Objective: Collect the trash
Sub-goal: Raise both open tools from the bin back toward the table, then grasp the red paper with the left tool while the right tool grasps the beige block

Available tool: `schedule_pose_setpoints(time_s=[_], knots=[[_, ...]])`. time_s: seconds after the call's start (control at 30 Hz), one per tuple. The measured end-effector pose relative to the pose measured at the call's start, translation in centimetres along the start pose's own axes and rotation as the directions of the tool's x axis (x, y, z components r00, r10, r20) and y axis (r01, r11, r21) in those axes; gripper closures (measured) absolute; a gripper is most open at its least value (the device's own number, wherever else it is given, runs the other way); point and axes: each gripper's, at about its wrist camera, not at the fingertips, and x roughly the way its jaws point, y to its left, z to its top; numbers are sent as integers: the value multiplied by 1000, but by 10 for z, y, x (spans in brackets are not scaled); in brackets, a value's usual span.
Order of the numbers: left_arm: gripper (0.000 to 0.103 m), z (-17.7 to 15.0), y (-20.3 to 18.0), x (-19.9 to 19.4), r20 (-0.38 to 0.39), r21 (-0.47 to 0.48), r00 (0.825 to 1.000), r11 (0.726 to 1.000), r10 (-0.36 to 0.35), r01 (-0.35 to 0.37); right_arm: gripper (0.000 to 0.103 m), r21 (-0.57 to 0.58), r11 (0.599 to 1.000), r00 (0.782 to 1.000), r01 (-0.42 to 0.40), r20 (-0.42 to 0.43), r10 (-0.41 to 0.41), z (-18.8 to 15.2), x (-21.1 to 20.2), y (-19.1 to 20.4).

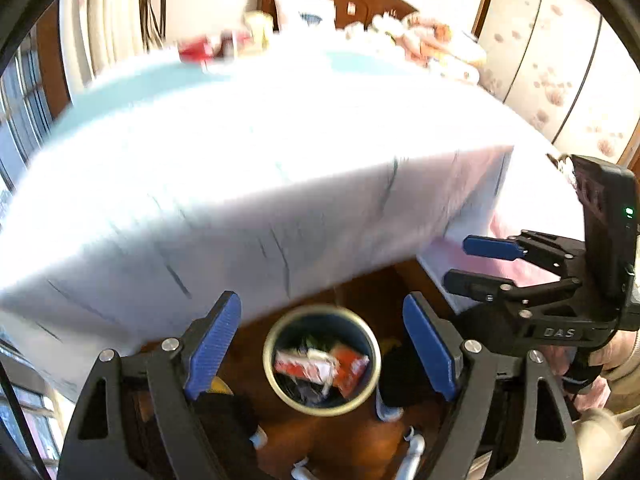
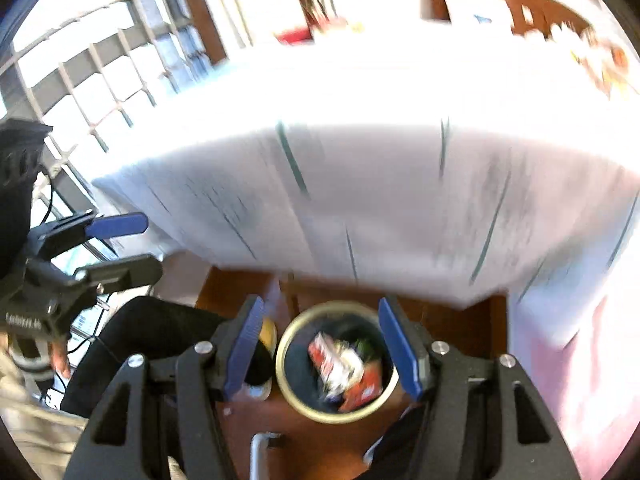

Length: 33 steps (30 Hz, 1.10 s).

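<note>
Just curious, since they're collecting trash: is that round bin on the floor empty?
No, the bin already holds crumpled wrappers, red and white ones, seen from above.

Dark round waste bin (image 1: 322, 360) with pale brass-coloured rim, red-and-white crumpled wrappers (image 1: 320, 366) inside (some green too). White tablecloth (image 1: 224, 184) crossed by thin dark teal stripes. Reddish-brown wooden floor (image 1: 340, 444). Black gripper frames, blue ribbed finger pads (image 1: 214, 344).

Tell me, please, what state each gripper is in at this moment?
Left gripper: jaws open, holding nothing, above the trash bin.
Right gripper: jaws open, holding nothing, above the same bin.
</note>
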Motion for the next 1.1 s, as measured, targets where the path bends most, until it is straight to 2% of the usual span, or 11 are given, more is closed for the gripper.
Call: schedule_pose_setpoints(time_s=[0.1, 0.2, 0.4, 0.53, 0.7, 0.87, 1.0, 1.1], knots=[[21, 31, 1, -24, 32, 18, 999, 999, 41, -42, 43, -55, 998, 996, -14, 84, 19, 28, -31, 9], [21, 67, 9, -40, 39, 10, 998, 999, 49, -50, 43, -102, 995, 989, -10, 144, 24, 56, -52, 18], [21, 144, 33, -53, 48, 4, 992, 993, 120, -120, 43, -127, 992, 982, -25, 183, 48, 126, -64, 24], [21, 193, 56, -43, 32, -13, 992, 992, 123, -122, 43, -127, 992, 979, -19, 200, 44, 168, -62, 20], [21, 249, 91, -11, -4, -13, 990, 990, 143, -143, 43, -117, 993, 982, -8, 185, 30, 229, -29, 3], [21, 296, 126, 37, -38, -40, 987, 986, 159, -160, 43, -62, 998, 991, -14, 133, 22, 285, 30, -22], [21, 324, 154, 80, -59, -55, 984, 984, 166, -170, 43, -54, 998, 996, -11, 87, 16, 309, 82, -31], [29, 339, 174, 113, -88, -67, 982, 983, 166, -172, 43, -51, 999, 999, -9, 48, 11, 320, 124, -33]])
